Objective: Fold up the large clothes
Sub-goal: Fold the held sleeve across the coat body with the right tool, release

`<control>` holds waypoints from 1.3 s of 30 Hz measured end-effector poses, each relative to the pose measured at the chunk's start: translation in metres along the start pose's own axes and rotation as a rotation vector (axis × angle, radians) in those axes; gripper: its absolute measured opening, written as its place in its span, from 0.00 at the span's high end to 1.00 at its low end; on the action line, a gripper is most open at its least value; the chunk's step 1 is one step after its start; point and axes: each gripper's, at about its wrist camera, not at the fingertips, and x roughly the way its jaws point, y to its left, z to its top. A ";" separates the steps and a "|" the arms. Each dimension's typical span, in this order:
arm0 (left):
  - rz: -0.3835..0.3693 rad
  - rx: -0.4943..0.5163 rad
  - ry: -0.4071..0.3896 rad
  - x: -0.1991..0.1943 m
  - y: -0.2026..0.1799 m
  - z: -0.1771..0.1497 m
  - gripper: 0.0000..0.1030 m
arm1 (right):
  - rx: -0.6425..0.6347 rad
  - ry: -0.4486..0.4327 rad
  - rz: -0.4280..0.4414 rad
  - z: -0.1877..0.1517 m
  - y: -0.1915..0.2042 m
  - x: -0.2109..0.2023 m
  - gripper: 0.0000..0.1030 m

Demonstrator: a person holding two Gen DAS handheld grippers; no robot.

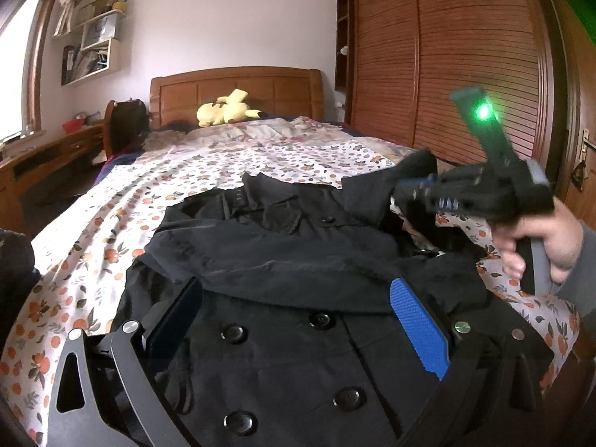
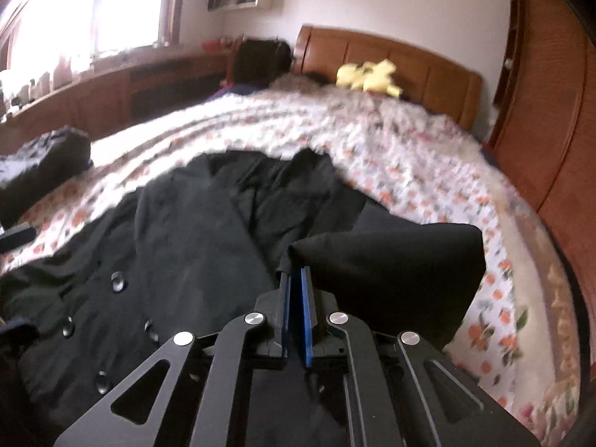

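Note:
A large black double-breasted coat [image 1: 283, 260] lies front-up on the flowered bedspread [image 1: 111, 201], with one sleeve folded across its chest. My left gripper [image 1: 298, 294] is open and empty, low over the coat's buttoned front. My right gripper [image 2: 296, 275] is shut on the black cuff of the other sleeve [image 2: 391, 260] and holds it lifted above the coat [image 2: 193, 246]. In the left wrist view the right gripper [image 1: 406, 186] is at the right, holding that sleeve [image 1: 372, 190] over the coat's right shoulder.
A yellow plush toy [image 1: 225, 110] lies by the wooden headboard [image 1: 238, 85]. A wooden wardrobe [image 1: 447, 63] stands along the right of the bed. A desk and chair [image 1: 123, 126] stand at the left under the window. A dark bundle [image 2: 41, 164] lies at the bed's left edge.

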 end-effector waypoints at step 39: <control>0.091 -0.037 -0.078 -0.100 0.074 -0.009 0.02 | 0.414 0.277 -0.337 -0.112 -0.127 0.019 0.35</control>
